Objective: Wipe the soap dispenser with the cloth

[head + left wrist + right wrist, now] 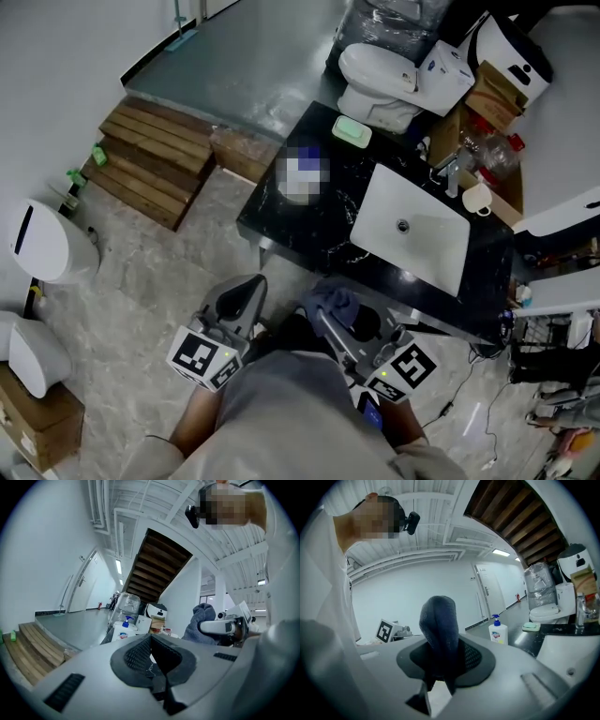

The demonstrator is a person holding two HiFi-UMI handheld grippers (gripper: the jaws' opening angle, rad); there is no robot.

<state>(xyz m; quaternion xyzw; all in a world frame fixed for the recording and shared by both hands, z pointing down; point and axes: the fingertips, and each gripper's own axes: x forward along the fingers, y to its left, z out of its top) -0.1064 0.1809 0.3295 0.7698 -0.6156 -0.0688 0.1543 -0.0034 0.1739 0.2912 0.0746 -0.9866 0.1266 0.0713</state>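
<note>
Friend: What is your left gripper doing?

Me: My left gripper (151, 641) is squeezed tight with nothing in it. It points out level in front of me, a little way from the black counter (302, 239).

Friend: Where is the soap dispenser?

Me: The soap dispenser (498, 631) is the white bottle with the blue pump. It stands up straight on the counter, on the part left of the white sink (412, 234). It is well apart from both my grippers. Nothing touches it.

Friend: And the cloth?

Me: The dark blue cloth (438, 620) is in my right gripper (440, 651). The gripper pinches it at the bottom. The rest sticks up in a bunch like a fat thumb.

Friend: So how much is done?

Me: Only the first bit, I think. I have the cloth, so picking it up is done. But the cloth is not at the bottle, so I guess no wiping has begun.

Friend: What is left?

Me: Almost all of it. I need to bring the cloth over to the bottle and rub it, the sides and the pump too. My empty left gripper could hold the bottle so it does not tip. That part is only my guess.
</note>
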